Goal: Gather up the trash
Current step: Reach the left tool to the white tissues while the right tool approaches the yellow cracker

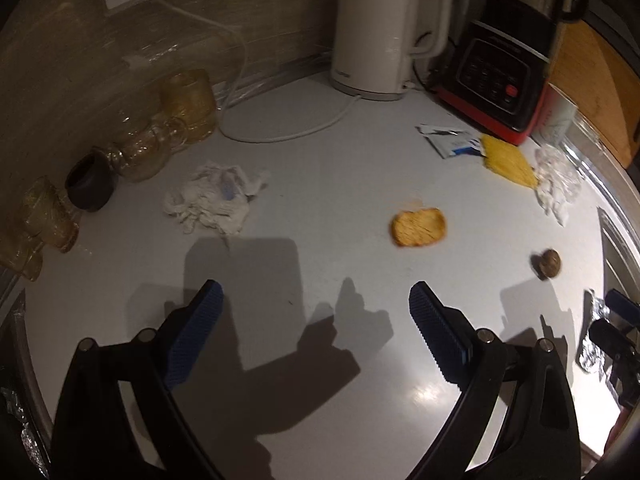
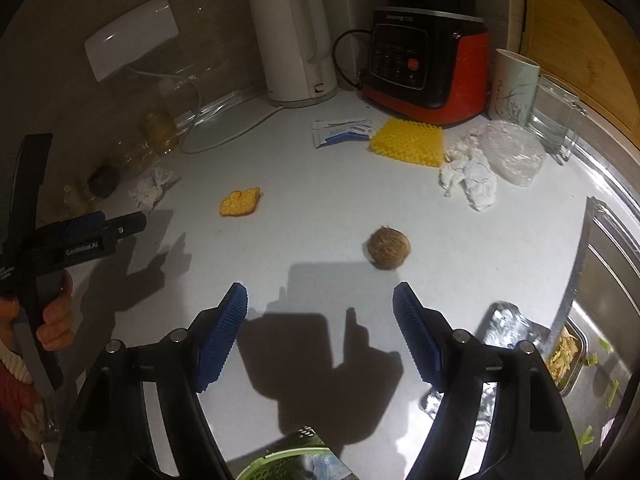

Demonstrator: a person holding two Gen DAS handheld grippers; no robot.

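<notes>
My left gripper (image 1: 316, 296) is open and empty above the white counter; it also shows at the left of the right wrist view (image 2: 120, 224). A crumpled tissue (image 1: 214, 196) lies ahead to its left, a yellow food scrap (image 1: 418, 227) ahead to its right, and a brown round husk (image 1: 547, 264) farther right. My right gripper (image 2: 320, 296) is open and empty, with the brown husk (image 2: 388, 253) just ahead. The yellow scrap (image 2: 240, 202), a torn sachet (image 2: 344, 131), a second crumpled tissue (image 2: 468, 182) and clear plastic wrap (image 2: 514, 152) lie beyond.
A white kettle (image 2: 294, 40), red blender base (image 2: 428, 68), yellow scrubber (image 2: 408, 142), mug (image 2: 514, 86) and glass (image 2: 556, 116) stand at the back. Amber glassware (image 1: 160, 140) and a dark cup (image 1: 90, 182) line the left. Foil (image 2: 504, 328) and a sink (image 2: 600, 320) are right; a green basket (image 2: 280, 466) is below.
</notes>
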